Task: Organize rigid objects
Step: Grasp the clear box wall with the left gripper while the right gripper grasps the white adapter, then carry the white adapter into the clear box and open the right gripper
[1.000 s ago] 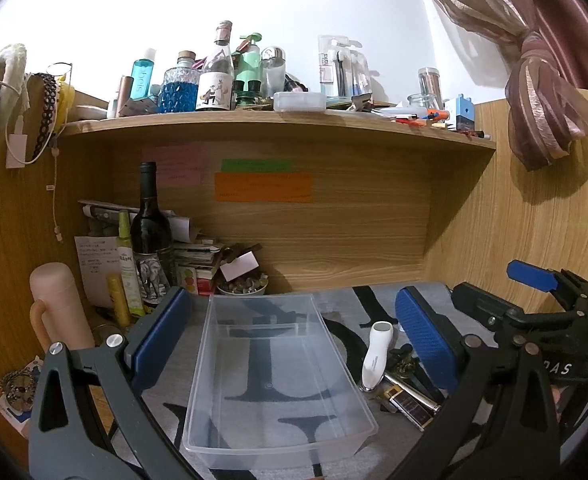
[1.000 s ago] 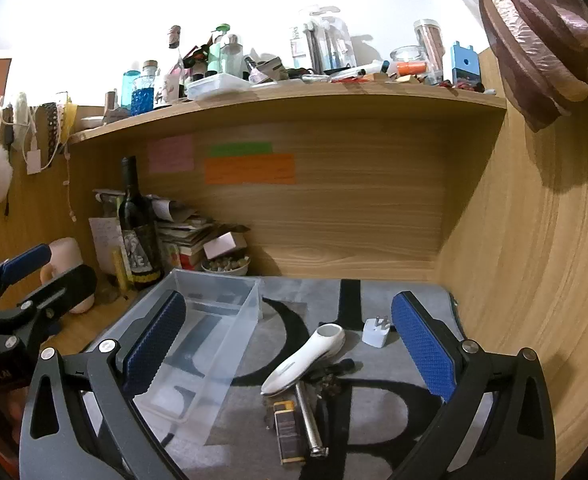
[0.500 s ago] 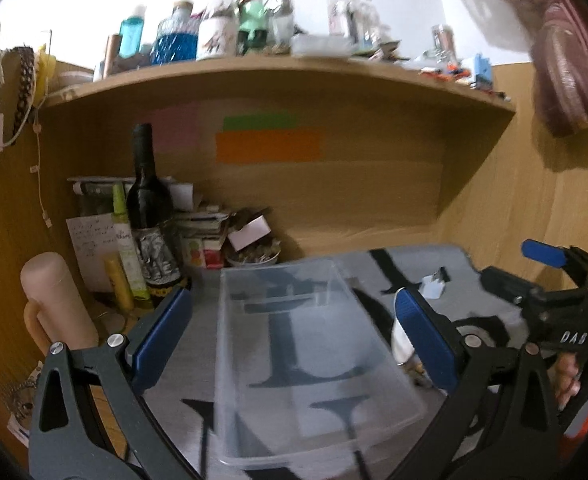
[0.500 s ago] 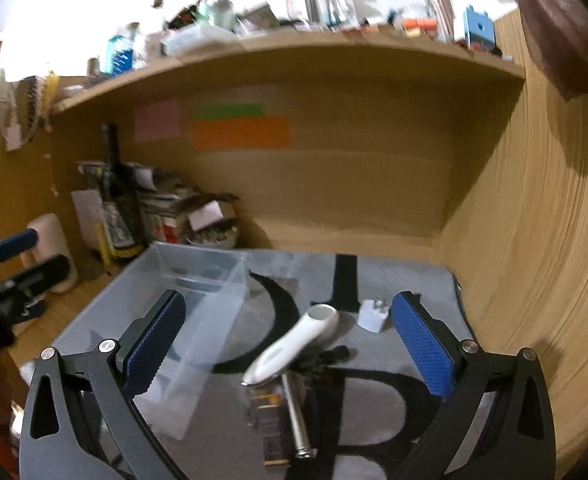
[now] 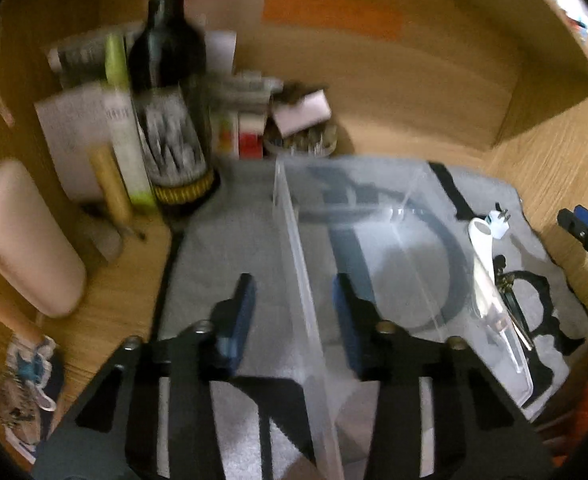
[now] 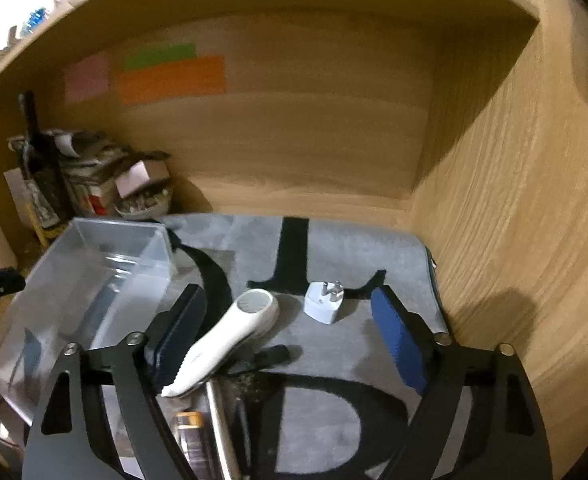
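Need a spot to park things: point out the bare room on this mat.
Bare grey mat lies behind the white plug adapter, toward the desk's back wall. The clear bin is empty. Crowded: the white handheld device and the pile beneath it.

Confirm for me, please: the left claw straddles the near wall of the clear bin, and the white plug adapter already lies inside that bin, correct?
Not quite. The left claw does straddle the wall of the clear bin, but the white plug adapter is not in it. The right wrist view shows it lying on the grey mat, right of the white handheld device, outside the bin.
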The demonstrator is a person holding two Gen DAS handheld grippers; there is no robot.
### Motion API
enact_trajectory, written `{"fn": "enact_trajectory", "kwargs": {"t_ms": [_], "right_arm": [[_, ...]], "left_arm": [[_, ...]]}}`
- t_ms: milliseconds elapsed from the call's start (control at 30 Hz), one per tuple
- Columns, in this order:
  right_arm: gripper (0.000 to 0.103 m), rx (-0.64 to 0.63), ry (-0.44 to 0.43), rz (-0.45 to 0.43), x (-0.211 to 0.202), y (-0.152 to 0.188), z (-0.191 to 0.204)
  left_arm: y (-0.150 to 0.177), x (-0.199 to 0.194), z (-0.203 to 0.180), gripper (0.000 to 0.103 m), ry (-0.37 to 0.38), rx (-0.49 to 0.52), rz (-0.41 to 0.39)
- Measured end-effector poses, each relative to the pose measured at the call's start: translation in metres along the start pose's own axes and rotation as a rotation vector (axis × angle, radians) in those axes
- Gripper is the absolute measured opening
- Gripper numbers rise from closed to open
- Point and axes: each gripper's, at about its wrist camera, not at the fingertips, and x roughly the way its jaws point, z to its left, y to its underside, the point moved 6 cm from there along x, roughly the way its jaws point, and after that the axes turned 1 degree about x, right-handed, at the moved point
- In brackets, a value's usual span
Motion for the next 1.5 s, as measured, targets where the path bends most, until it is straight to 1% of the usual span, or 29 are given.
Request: {"fn": "enact_trajectory", "kwargs": {"t_ms": [100, 167, 233, 333, 400, 467, 500, 600, 667, 700, 733, 800, 867, 967, 1067, 1133, 1300, 1433, 1467, 1500], "right_arm": [[0.078, -0.004, 0.030, 0.027, 0.014, -0.002, -0.009], [0.077, -0.002, 0.044, 0.053, 0.023, -0.001, -0.015], [0.076, -0.010, 0.048, 0.085, 0.034, -0.001, -0.020], [0.074, 0.000, 0.050, 0.129, 0.051, 0.000, -0.028], [0.066, 0.010, 0.042, 0.183, 0.068, 0.005, -0.033], [0.061, 0.011, 0.060, 0.233, 0.084, 0.010, -0.037], [0.060, 0.017, 0.054, 0.255, 0.091, 0.012, -0.038], [0.059, 0.057, 0.022, 0.330, 0.116, 0.020, -0.043], [0.059, 0.070, 0.001, 0.357, 0.127, 0.024, -0.043], [0.058, 0.073, 0.007, 0.369, 0.133, 0.025, -0.043], [0.056, 0.076, 0.009, 0.382, 0.139, 0.027, -0.044], [0.045, 0.086, -0.005, 0.408, 0.148, 0.030, -0.043], [0.038, 0.096, -0.018, 0.427, 0.153, 0.033, -0.043], [0.038, 0.093, -0.019, 0.412, 0.149, 0.032, -0.041], [0.038, 0.098, -0.029, 0.386, 0.137, 0.028, -0.040], [0.038, 0.100, -0.020, 0.349, 0.123, 0.023, -0.040], [0.038, 0.090, -0.048, 0.266, 0.083, 0.007, -0.033], [0.038, 0.030, -0.074, 0.186, 0.053, -0.009, -0.010], [0.038, 0.017, -0.083, 0.173, 0.055, -0.013, -0.004], [0.038, 0.002, -0.095, 0.155, 0.047, -0.017, 0.004]], "left_arm": [[0.005, 0.010, 0.002, 0.027, 0.032, -0.012, 0.059], [0.007, 0.012, -0.001, 0.023, 0.046, -0.005, 0.070], [0.008, 0.010, -0.004, 0.016, 0.066, -0.004, 0.072], [0.006, 0.014, -0.004, 0.013, 0.072, -0.017, 0.079], [0.008, 0.014, -0.004, 0.011, 0.081, -0.024, 0.086], [0.007, 0.015, -0.005, 0.010, 0.079, -0.023, 0.085], [0.007, 0.015, -0.006, 0.010, 0.073, -0.018, 0.083], [0.007, 0.016, -0.008, 0.010, 0.057, -0.008, 0.074], [0.007, 0.016, -0.007, 0.010, 0.055, -0.010, 0.072], [0.007, 0.016, -0.007, 0.010, 0.056, -0.015, 0.073], [0.006, 0.017, -0.007, 0.010, 0.056, -0.017, 0.073], [0.006, 0.017, -0.006, 0.009, 0.051, -0.021, 0.074], [0.007, 0.017, -0.007, 0.009, 0.042, -0.018, 0.071], [0.007, 0.016, -0.008, 0.009, 0.018, -0.003, 0.064], [0.007, 0.016, -0.008, 0.009, 0.009, 0.003, 0.064], [0.006, 0.016, -0.007, 0.009, 0.009, 0.004, 0.066], [0.006, 0.016, -0.007, 0.009, 0.008, 0.010, 0.067], [0.006, 0.015, -0.007, 0.009, 0.006, 0.014, 0.063], [0.007, 0.015, -0.007, 0.009, 0.007, 0.013, 0.062], [0.007, 0.016, -0.007, 0.009, 0.008, 0.013, 0.062]]}}
